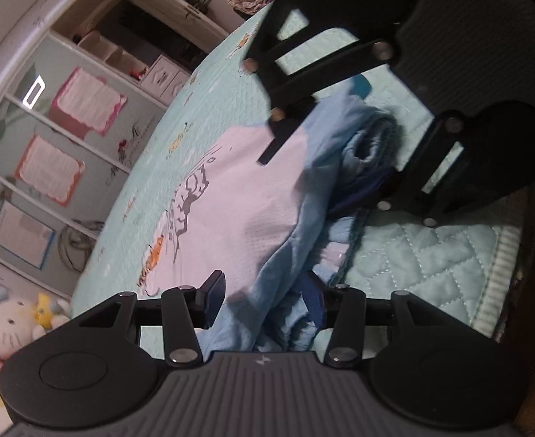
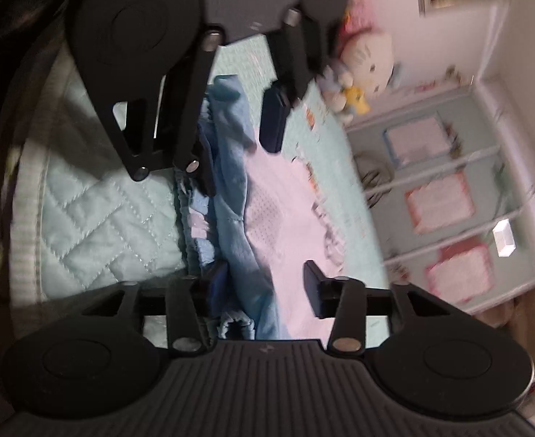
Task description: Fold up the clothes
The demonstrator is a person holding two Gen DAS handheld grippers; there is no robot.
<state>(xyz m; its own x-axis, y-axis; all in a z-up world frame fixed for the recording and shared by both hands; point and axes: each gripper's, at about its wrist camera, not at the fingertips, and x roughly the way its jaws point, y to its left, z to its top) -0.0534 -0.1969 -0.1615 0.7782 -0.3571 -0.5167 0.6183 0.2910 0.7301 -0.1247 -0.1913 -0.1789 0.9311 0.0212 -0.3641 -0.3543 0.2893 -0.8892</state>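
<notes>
Both grippers sit low over the bed, facing each other across the bunched edge of a garment.

Left gripper (image 1: 263, 306): jaws about half spread, light blue cloth bunched between them. The right-side pad is buried in the fabric, the left-side pad (image 1: 212, 300) stands clear of it. Can't tell if it's actually pinching.

Right gripper (image 2: 263, 298): same story, jaws part-spread, blue cloth gathered in the gap, far pad (image 2: 313, 289) not touching anything. Grip unclear here too. Picture is motion-blurred.

Shirt (image 1: 238, 200): white mesh front with a grey print, light blue sleeves and sides. It lies spread on the mint quilted bedspread (image 1: 431, 266), near the bed's edge, with the blue side rumpled into a ridge running between the two grippers.

Around it: cat plush (image 2: 369, 58) and small yellow toys at the far end of the bed, wardrobe doors with pink-framed sheets (image 1: 89, 100) stuck on, open shelves (image 1: 136, 36) beyond.
</notes>
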